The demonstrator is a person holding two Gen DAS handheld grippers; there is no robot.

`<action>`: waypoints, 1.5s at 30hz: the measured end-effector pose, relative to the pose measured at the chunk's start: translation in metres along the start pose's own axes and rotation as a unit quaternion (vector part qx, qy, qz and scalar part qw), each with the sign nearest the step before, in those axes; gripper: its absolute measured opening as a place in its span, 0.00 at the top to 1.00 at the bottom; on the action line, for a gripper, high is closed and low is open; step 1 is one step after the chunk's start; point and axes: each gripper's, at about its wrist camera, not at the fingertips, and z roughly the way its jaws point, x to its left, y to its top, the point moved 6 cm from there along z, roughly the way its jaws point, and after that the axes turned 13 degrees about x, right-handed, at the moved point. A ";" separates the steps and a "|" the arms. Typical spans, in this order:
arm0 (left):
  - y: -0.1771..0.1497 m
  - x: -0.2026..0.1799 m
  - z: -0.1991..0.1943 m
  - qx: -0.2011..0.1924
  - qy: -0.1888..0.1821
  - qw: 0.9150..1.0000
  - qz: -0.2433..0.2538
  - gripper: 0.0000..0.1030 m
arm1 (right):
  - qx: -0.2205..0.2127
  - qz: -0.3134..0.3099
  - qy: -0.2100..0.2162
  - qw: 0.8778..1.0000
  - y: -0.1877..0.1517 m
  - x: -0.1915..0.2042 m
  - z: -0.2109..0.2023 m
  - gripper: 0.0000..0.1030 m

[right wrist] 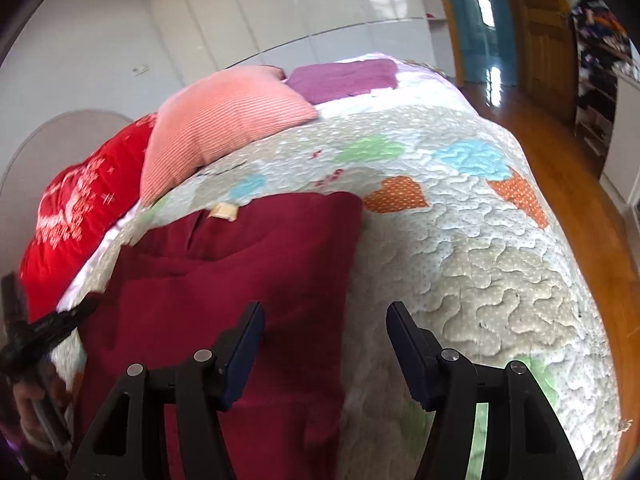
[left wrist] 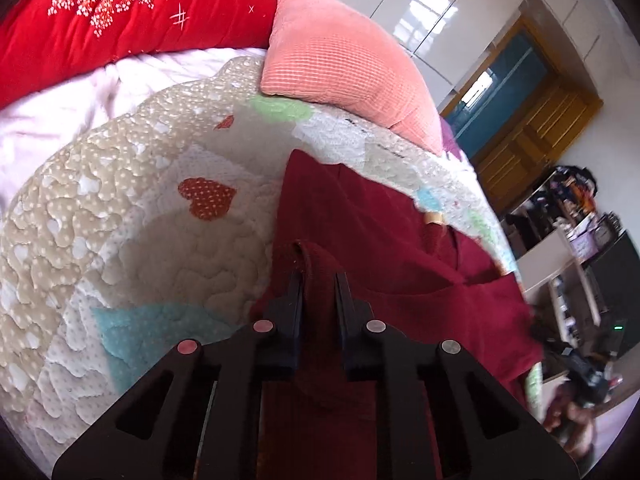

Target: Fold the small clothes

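While you work: you face a bed (right wrist: 500, 280) covered by a quilted spread with coloured hearts.
Room: glossy white wardrobe doors (right wrist: 280, 12) behind the bed, a wooden floor (right wrist: 560, 184) and a wooden door (right wrist: 540, 20) to one side, and cluttered shelves (left wrist: 576, 240) past the bed's edge.
Around: a pink cushion (left wrist: 340, 56) lies at the far end, touching a red flowered quilt (left wrist: 100, 20); a purple folded cloth (right wrist: 344, 76) lies just beyond the cushion.
In the way: nothing lies on the garment itself; the cushion sits well apart from it.
Garment: the dark red garment (right wrist: 240, 264) lies flat on the spread near you, its long axis running away from you toward the cushion, a pale label (right wrist: 224, 212) at its far edge.
Left tool (left wrist: 320, 276): your jaws are pressed together, pinching a raised fold at the garment's near edge.
Right tool (right wrist: 324, 312): your jaws stand spread, holding nothing, over the garment's right edge where it meets the spread.
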 end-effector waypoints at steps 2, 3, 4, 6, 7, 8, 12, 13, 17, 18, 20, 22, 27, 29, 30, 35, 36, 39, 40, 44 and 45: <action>0.007 -0.004 -0.007 -0.012 0.007 1.000 0.006 0.88 | 0.003 0.025 0.030 0.999 0.011 -0.004 0.012 0.41; 0.011 -0.007 -0.010 -0.018 0.011 1.000 0.012 0.89 | 0.006 0.032 0.044 0.999 0.015 -0.004 0.016 0.41; 0.015 -0.012 -0.014 -0.023 0.012 0.999 0.020 0.89 | 0.017 0.037 0.054 0.998 0.018 -0.003 0.024 0.46; 0.024 -0.022 -0.023 -0.032 0.012 0.999 0.035 0.89 | 0.028 0.022 0.043 0.998 0.022 0.002 0.031 0.74; 0.028 -0.026 -0.026 -0.036 0.012 0.998 0.040 0.89 | 0.018 0.010 0.029 0.999 0.023 0.006 0.027 0.76; 0.032 -0.031 -0.029 -0.040 0.014 0.998 0.049 0.89 | 0.005 -0.001 0.022 1.000 0.024 0.009 0.021 0.78; 0.039 -0.040 -0.032 -0.064 0.029 0.995 0.076 0.89 | -0.075 -0.014 -0.011 0.997 0.028 0.011 -0.014 0.86; 0.038 -0.038 -0.027 -0.066 0.039 0.994 0.076 0.89 | -0.084 -0.013 -0.029 0.996 0.028 0.006 -0.014 0.86; 0.024 -0.003 0.037 0.009 0.087 0.995 0.043 0.89 | -0.024 0.006 -0.052 0.998 0.020 -0.020 0.017 0.86; 0.018 0.004 0.049 0.025 0.094 0.995 0.037 0.89 | -0.019 0.018 -0.045 0.999 0.018 -0.025 0.014 0.86; 0.017 0.005 0.041 0.004 0.080 0.996 0.039 0.89 | -0.044 0.023 -0.040 0.998 0.015 -0.025 -0.009 0.83; 0.017 0.003 0.033 0.000 0.070 0.997 0.035 0.89 | -0.048 -0.012 -0.024 0.998 0.010 -0.007 -0.028 0.83; 0.013 -0.001 0.031 0.000 0.085 0.996 0.035 0.88 | 0.000 -0.107 0.010 0.994 -0.020 0.045 -0.025 0.83; 0.011 -0.001 0.035 0.005 0.090 0.996 0.028 0.86 | 0.029 -0.130 -0.061 0.989 -0.031 0.040 -0.006 0.83; 0.009 -0.001 0.035 0.011 0.086 0.996 0.026 0.83 | 0.042 -0.132 -0.089 0.986 -0.036 0.033 0.003 0.88; -0.002 -0.009 0.020 0.018 0.099 0.994 0.049 0.78 | 0.038 -0.108 -0.078 0.990 -0.043 0.012 -0.005 0.94; -0.005 -0.010 0.016 0.017 0.102 0.993 0.052 0.74 | 0.037 -0.100 -0.069 0.992 -0.042 0.012 -0.011 0.93; -0.010 -0.011 0.009 0.012 0.093 0.994 0.049 0.53 | 0.014 -0.085 -0.051 0.995 -0.044 0.018 -0.034 0.88; -0.012 -0.009 0.010 0.009 0.094 0.995 0.045 0.45 | 0.008 -0.085 -0.057 0.995 -0.045 0.018 -0.035 0.84; -0.015 -0.003 0.027 0.025 0.123 0.991 0.035 0.44 | 0.054 -0.077 -0.102 0.990 -0.052 0.003 0.000 0.67; -0.017 -0.003 0.030 0.027 0.134 0.990 0.040 0.44 | 0.051 -0.063 -0.088 0.993 -0.052 -0.001 0.000 0.67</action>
